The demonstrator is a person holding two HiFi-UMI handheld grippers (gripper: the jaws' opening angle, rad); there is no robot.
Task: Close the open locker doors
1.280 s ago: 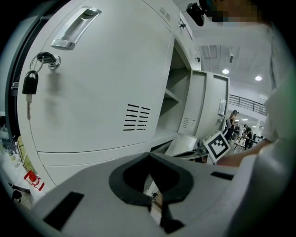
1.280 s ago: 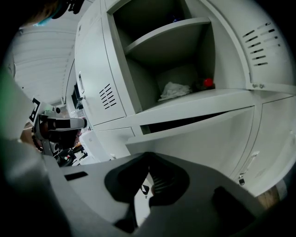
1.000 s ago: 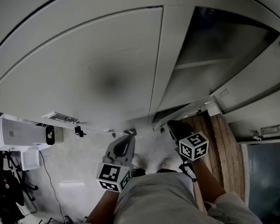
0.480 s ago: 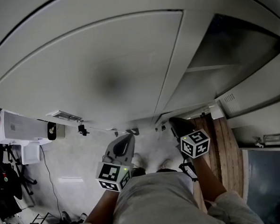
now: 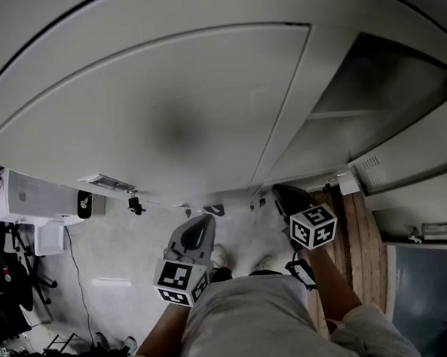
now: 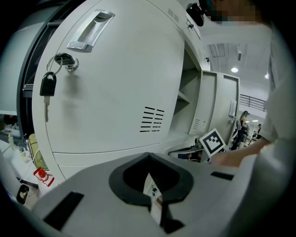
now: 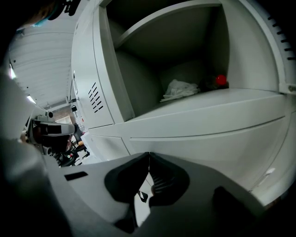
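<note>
Left gripper point(image 6: 149, 156) and right gripper point(image 7: 149, 155), fingers pinched together on nothing, hang low before the open locker point(image 7: 175, 69) at right. Its door point(image 5: 411, 151) stands wide. Shoved hard, it may rebound, or the smooth fingers may skid off.

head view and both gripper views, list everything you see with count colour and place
closed white metal locker door: one, white, ahead of the left tongs
black-headed key: one, hanging from that door's lock
open locker compartment: one, grey-white, ahead of the right tongs
crumpled white wad: one, on the compartment's floor
small red object: one, at the back beside the wad
left tongs: one, grey, shut, empty
right tongs: one, grey, shut, empty
</note>
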